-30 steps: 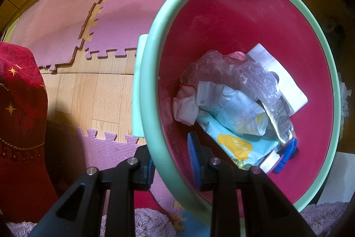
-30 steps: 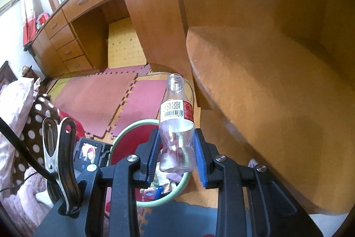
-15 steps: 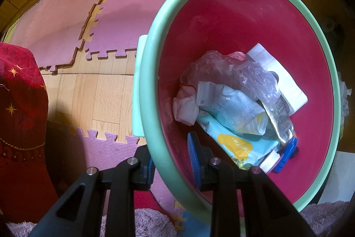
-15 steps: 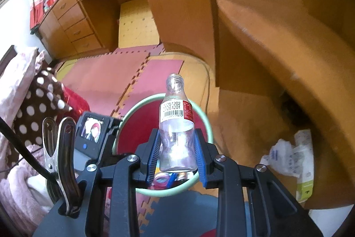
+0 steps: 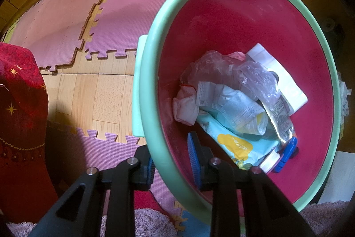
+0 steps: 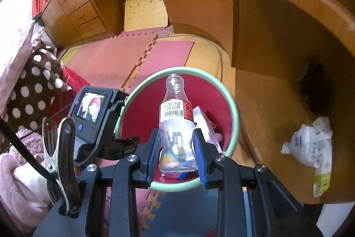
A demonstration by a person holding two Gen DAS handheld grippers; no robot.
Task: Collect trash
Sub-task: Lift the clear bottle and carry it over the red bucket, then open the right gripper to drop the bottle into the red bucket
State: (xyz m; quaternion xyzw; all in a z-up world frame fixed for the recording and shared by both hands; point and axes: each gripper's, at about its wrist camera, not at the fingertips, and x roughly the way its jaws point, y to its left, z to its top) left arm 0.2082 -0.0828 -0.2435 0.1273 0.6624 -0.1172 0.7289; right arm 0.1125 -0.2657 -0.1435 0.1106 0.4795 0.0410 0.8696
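Note:
A red bin with a mint-green rim [image 5: 153,41] fills the left wrist view. My left gripper [image 5: 172,162] is shut on its near rim, one pad inside and one outside. Inside lie a face mask [image 5: 235,103], clear plastic wrap [image 5: 224,68], a light-blue packet [image 5: 241,146] and a white box [image 5: 286,86]. In the right wrist view my right gripper [image 6: 178,153] is shut on a clear empty bottle [image 6: 176,126] with a red-and-white label and no cap. The bottle hangs upright over the bin's rim [image 6: 233,108]. The left gripper's camera body [image 6: 91,114] sits at the bin's left rim.
Pink and purple foam mats [image 5: 133,6] cover part of the wooden floor. A red cloth with gold stars [image 5: 20,108] lies left of the bin. Crumpled white wrappers [image 6: 310,141] lie on the floor under a curved wooden desk [image 6: 288,14]. A dotted brown cushion [image 6: 33,86] sits at left.
My right gripper has come down and forward with the bottle, so the bin now lies larger and directly beneath it. The left gripper and the bin have stayed still.

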